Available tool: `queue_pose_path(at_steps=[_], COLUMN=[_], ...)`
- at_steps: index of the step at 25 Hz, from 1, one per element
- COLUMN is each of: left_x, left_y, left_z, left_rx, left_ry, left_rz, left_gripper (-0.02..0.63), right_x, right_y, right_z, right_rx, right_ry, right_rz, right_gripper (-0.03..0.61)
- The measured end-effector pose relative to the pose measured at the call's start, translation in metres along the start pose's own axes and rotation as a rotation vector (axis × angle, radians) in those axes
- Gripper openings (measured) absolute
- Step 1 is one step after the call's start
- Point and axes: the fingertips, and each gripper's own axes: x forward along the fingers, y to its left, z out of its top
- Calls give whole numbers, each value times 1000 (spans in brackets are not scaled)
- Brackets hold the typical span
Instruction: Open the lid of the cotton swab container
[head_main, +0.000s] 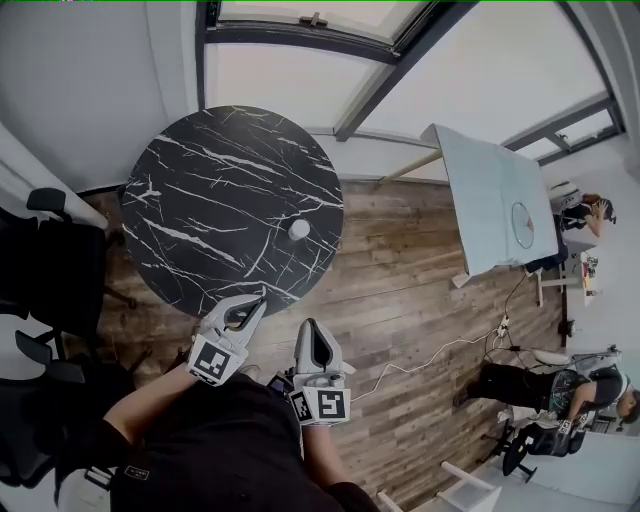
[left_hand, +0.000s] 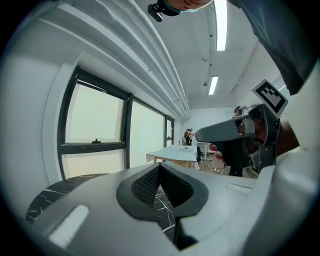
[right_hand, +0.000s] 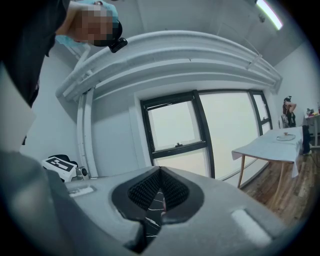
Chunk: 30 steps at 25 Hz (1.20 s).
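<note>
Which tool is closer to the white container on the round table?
Left, narrowly. The left tool is at the table edge, short of the container; the right tool hangs back over the floor.

This is looking like a shared office or lab workroom. Large dark-framed windows (right_hand: 175, 127) are letting in daylight along one wall, while strip lights (left_hand: 220, 25) are glowing on the ceiling beside long white pipes (left_hand: 145, 65). A round black marble table (head_main: 215, 200) and a white rectangular table (head_main: 490, 195) are standing on a wood-plank floor (head_main: 420, 290), with black office chairs (head_main: 45, 270) waiting at the side. A white cable (head_main: 420, 360) is trailing across the planks, and a person (head_main: 590, 210) is standing at a cluttered desk in the far corner.
</note>
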Motion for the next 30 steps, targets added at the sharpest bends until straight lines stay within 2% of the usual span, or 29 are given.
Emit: queue_pose_path(at_steps=[7, 13, 17, 23, 27, 30], left_x=[8, 22, 25, 36, 58, 68], left_y=[34, 52, 61, 65, 69, 63], left_z=[-4, -15, -21, -40, -56, -61], left_rx=[-8, 16, 20, -12, 21, 7], left_ry=[24, 5, 24, 58, 75, 85], left_rz=[-49, -92, -100, -103, -94, -94], left_gripper=[2, 2, 3, 11, 11, 8], right_x=[39, 66, 75, 85, 100, 104], right_y=[2, 1, 3, -4, -17, -29], right_z=[-3, 3, 3, -4, -6, -13], right_rx=[25, 2, -4, 4, 27, 15], right_ry=[8, -9, -2, 5, -5, 9], right_rz=[-50, -82, -90, -78, -59, -42], right_gripper=[0, 0, 0, 0, 0, 0])
